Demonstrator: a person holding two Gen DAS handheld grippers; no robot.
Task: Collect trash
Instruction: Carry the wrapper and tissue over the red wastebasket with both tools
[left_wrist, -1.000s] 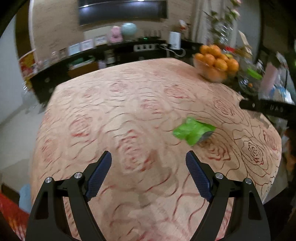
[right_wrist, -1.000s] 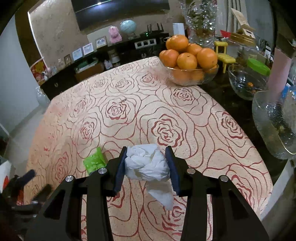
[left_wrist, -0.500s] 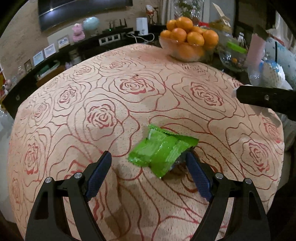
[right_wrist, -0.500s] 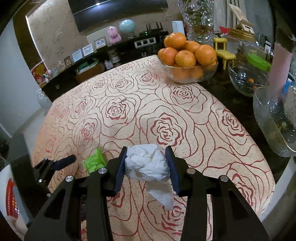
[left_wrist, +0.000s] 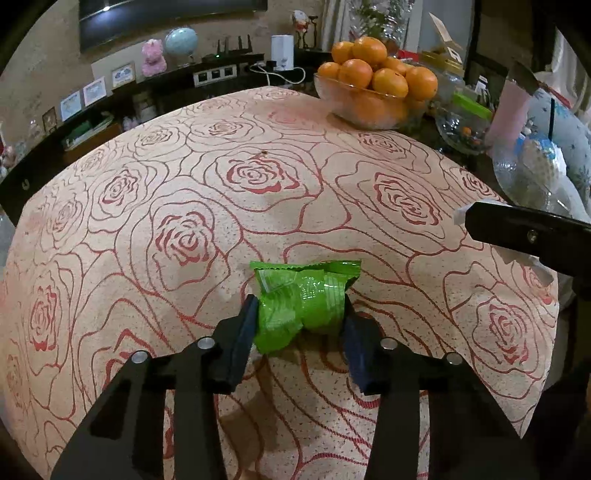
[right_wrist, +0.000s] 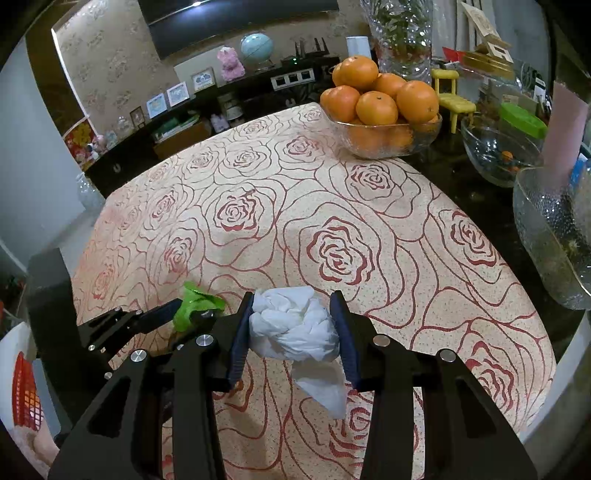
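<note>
1. Where its jaws stood wide a second ago, the left gripper (left_wrist: 300, 314) has just been closing on the green wrapper (left_wrist: 304, 299), which lies on the counter (left_wrist: 258, 206).
2. The right gripper (right_wrist: 293, 325) holds a crumpled white tissue (right_wrist: 295, 328).
3. Judgement: both pieces secured; lift and disposal remain.

One green wrapper (left_wrist: 303, 303), one white tissue wad (right_wrist: 293, 328), three glass bowls (right_wrist: 384, 138) — perhaps eight oranges (right_wrist: 376, 107).

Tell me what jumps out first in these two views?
The left gripper has just been closing and now pinches a crumpled green wrapper on the rose-patterned tablecloth. The right gripper clamps a wadded white tissue. A glass bowl of oranges sits at the far edge.
</note>
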